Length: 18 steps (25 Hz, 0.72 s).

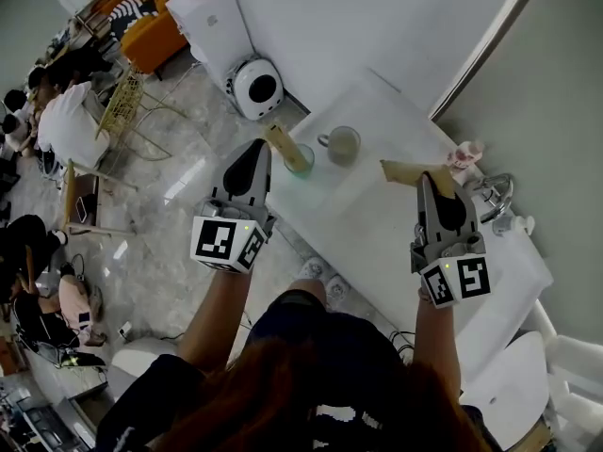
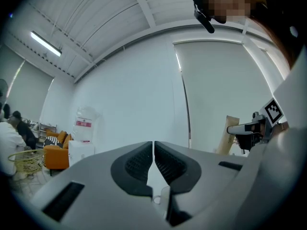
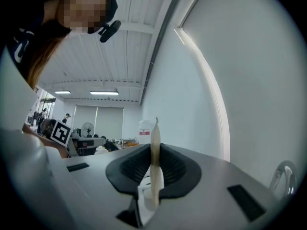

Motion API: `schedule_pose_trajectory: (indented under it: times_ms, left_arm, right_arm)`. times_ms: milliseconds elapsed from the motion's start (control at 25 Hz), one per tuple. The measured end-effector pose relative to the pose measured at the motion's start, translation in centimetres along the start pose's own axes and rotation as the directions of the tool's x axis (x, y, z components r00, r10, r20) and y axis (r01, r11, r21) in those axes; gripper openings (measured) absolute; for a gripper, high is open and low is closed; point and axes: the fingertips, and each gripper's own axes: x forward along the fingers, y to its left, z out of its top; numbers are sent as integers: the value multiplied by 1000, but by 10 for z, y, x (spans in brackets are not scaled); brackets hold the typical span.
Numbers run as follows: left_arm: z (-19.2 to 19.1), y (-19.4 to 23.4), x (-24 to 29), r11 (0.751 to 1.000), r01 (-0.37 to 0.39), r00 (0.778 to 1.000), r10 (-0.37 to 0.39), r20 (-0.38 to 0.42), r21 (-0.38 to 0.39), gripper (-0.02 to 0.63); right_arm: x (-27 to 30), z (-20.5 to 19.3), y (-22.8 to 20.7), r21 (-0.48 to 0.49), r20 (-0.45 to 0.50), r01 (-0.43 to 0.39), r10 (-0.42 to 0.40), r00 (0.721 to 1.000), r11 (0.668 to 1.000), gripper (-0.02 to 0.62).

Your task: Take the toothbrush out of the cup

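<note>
Two flat strips in play: a tan strip [image 1: 281, 146] leans out of the green glass [image 1: 301, 164] at the bench's [image 1: 377, 229] left edge, left gripper [image 2: 153, 150] beside it, jaws pressed together on nothing; past the mug [image 1: 342, 145], near the tap [image 1: 497, 196], right gripper [image 3: 154, 152] pinches what I'd judge is the sleeved toothbrush [image 1: 410, 170], held clear of both cups

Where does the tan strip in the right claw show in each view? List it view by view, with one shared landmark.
Head view: right of centre, the tan strip juts left from the right claw.
Left gripper view: far right, beside the right claw.
Right gripper view: dead centre, edge-on, pinched between the jaws.
Shared landmark: the white dispenser against the wall, in all three.
</note>
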Motion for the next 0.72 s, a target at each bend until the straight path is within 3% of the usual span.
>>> schedule_pose_trajectory:
  times_ms: [240,720]
  left_arm:
    - [-8,4,4,1000,11,1000,-11,-18,-18,29]
    - [-61,28,21,999,32,989,-37,-145,-38,29]
  right_arm:
    - [0,1,13,2,0,14,-14,1000,1000,66]
    - [32,-24,26,24,-54,-1,3,999,1000,66]
